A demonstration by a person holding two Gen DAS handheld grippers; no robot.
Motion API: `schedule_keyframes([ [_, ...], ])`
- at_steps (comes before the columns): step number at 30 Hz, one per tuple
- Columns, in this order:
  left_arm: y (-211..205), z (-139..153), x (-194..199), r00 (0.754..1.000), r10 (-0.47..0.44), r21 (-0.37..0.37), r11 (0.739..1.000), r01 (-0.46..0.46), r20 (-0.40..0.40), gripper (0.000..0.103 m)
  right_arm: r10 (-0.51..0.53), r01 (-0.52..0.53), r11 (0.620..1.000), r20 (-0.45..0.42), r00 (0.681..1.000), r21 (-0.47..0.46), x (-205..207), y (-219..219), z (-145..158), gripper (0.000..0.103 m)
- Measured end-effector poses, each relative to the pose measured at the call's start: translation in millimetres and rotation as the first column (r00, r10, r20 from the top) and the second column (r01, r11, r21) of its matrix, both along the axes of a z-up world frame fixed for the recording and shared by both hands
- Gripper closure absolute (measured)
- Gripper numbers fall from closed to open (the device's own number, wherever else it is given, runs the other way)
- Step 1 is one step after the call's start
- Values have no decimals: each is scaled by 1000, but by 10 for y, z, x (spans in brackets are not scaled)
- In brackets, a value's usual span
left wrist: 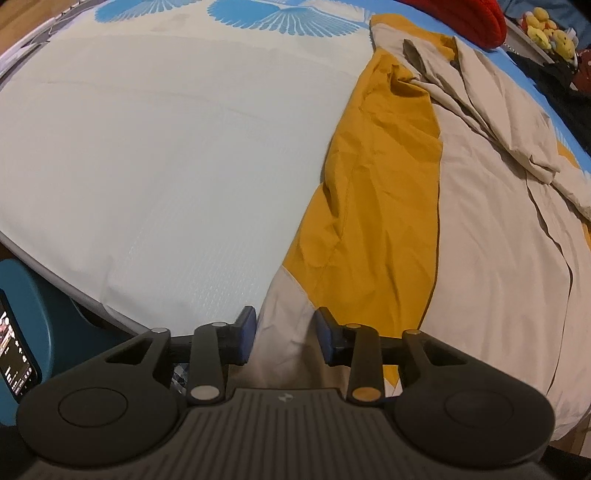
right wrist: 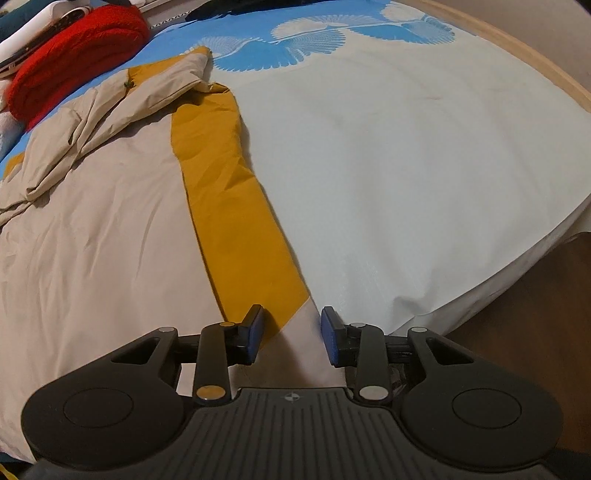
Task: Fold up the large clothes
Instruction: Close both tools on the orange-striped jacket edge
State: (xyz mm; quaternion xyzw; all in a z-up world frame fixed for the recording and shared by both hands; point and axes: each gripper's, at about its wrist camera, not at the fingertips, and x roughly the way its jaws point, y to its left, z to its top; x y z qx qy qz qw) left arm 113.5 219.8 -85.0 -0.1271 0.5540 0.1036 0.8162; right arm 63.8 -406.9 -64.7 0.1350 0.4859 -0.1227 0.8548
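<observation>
A large beige and mustard-yellow garment (left wrist: 480, 229) lies spread flat on a bed. Its collar end is bunched at the far side. In the left wrist view my left gripper (left wrist: 286, 336) hangs over the garment's near left corner. Its blue pads (left wrist: 245, 334) stand apart, with the beige hem between them and a gap on each side. In the right wrist view the same garment (right wrist: 110, 240) fills the left half. My right gripper (right wrist: 291, 336) hovers over the near right corner, where the yellow side strip (right wrist: 236, 229) meets a beige tip. It is open too, with cloth lying loose between the jaws.
The bed sheet (left wrist: 155, 177) is pale with blue shell prints at the far end. A red knitted item (right wrist: 74, 51) lies beyond the collar, with yellow plush toys (left wrist: 546, 29) near it. A phone (left wrist: 14, 362) sits off the bed's near left edge. Wooden floor (right wrist: 535, 325) shows at right.
</observation>
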Motion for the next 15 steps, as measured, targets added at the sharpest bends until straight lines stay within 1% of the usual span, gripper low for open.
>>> schedule_keyframes([
  [1, -23, 9, 1, 1000, -6, 8, 1000, 6, 5, 80, 9, -9, 1000, 0, 1000, -3, -8, 17, 4, 67],
  [2, -40, 19, -4, 1000, -12, 13, 1000, 12, 11, 84, 15, -15, 1000, 1, 1000, -5, -15, 30, 6, 70],
  [3, -61, 30, -10, 1000, -20, 15, 1000, 19, 17, 86, 21, -21, 1000, 4, 1000, -4, -5, 27, 18, 73],
  [4, -85, 29, -19, 999, -32, 21, 999, 31, 15, 86, 26, -26, 1000, 6, 1000, -2, -16, 33, 26, 80],
  [5, -102, 19, -26, 999, -41, 28, 999, 41, 10, 86, 28, -28, 1000, 10, 1000, 3, -33, 34, 39, 82],
  [7, -130, -9, -12, 999, -48, 31, 998, 48, -3, 84, 24, -24, 1000, 17, 1000, 17, -54, 19, 50, 82],
  [9, -119, -27, -4, 999, -35, 32, 999, 36, -11, 80, 19, -19, 1000, 16, 1000, 24, -65, 9, 49, 82],
  [11, -118, -44, 0, 999, -34, 34, 999, 35, -15, 79, 13, -13, 1000, 11, 1000, 26, -62, 5, 41, 81],
  [15, -176, -83, -7, 998, -62, 62, 996, 63, -17, 79, 17, -17, 1000, -1, 1000, 8, -49, 36, 22, 80],
])
